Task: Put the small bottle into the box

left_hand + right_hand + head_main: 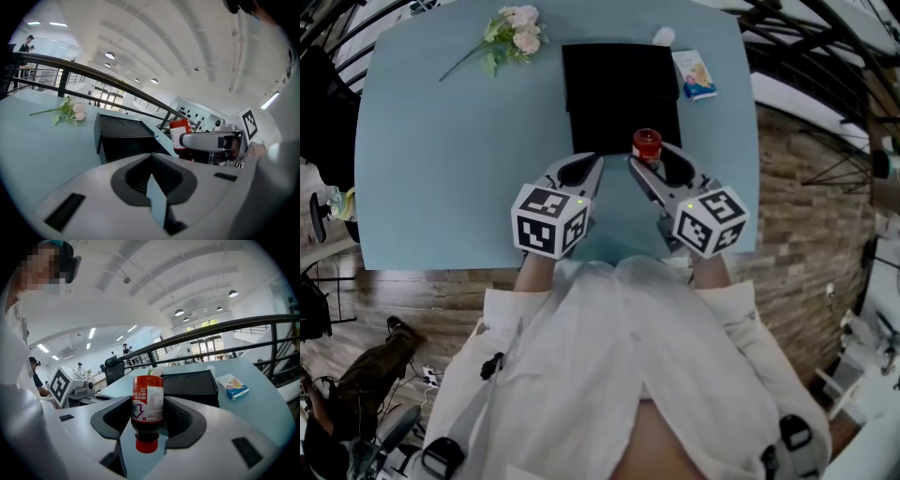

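Bottle: the small red bottle (647, 146) sits at the centre of the head view, right at the lower edge of the black box (572, 94). It is not inside the box.
Right gripper: the right gripper (652, 161) is clamped on the bottle, one jaw on each side of its labelled body. In the right gripper view the bottle (147, 404) fills the gap between the jaws, with its red cap pointing back towards the gripper body.
Left gripper: the left gripper (586, 171) rests just left of the right one in the lower middle of the frame. Its jaws are drawn together with nothing between them (151, 161).
Box: it lies in the upper middle of the frame on the pale blue table (441, 159), dark inside, and I can make out nothing in it.
Done so far: I judge the pick-up finished, since the bottle is firmly held and has been brought to the near side of the box.
Left to do: carry the bottle over the rim, lower it in and let go.
Height: from these views I cannot tell how far the bottle is above the table.
Other things: a spray of pink flowers (514, 36) lies at upper left, and a small printed carton (695, 75) sits just right of the box.
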Available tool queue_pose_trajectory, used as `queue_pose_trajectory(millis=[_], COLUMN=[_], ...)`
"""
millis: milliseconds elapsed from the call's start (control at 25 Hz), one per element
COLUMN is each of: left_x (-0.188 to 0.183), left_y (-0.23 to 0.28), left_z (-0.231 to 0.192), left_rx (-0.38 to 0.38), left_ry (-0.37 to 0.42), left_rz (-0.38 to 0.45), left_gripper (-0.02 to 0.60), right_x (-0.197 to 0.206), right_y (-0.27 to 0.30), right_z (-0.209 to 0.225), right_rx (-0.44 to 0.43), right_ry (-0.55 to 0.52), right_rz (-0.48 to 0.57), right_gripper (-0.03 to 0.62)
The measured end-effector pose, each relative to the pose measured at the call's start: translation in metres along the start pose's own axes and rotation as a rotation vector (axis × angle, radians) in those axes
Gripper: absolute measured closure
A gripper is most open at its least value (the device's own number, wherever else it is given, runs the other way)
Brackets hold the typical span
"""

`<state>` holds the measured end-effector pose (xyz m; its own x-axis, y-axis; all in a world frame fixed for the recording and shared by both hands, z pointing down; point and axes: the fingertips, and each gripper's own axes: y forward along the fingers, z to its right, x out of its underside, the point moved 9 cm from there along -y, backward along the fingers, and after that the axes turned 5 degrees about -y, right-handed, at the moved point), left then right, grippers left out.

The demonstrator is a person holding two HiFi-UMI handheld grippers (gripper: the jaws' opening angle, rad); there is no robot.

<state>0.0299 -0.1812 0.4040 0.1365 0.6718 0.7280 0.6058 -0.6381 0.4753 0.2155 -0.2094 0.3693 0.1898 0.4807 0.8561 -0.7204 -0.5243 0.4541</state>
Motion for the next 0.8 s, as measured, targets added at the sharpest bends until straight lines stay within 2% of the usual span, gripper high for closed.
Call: queue_pose_trajectory(millis=[200, 600, 800], left_x=[0.004, 0.013, 0.014], left_y=[0.003, 0.006, 0.010], left_z=[-0.003, -0.008, -0.013], left_rx=[-0.012, -0.055, -0.078], left_ry=[-0.028, -0.029, -0.048], left_rz=[-0.012, -0.029, -0.021], left_gripper=[0.577, 0.577, 0.577], right_x=[-0.010, -0.022, -0.027], right_y=[0.008, 0.024, 0.034], right_z=[0.014, 0.031, 0.040], right_rx=[-0.019, -0.068, -0.086], right_ry=[-0.038, -0.173, -0.292], right_rz=[-0.015, -0.068, -0.125], right_gripper=[0.390, 0.390, 0.388])
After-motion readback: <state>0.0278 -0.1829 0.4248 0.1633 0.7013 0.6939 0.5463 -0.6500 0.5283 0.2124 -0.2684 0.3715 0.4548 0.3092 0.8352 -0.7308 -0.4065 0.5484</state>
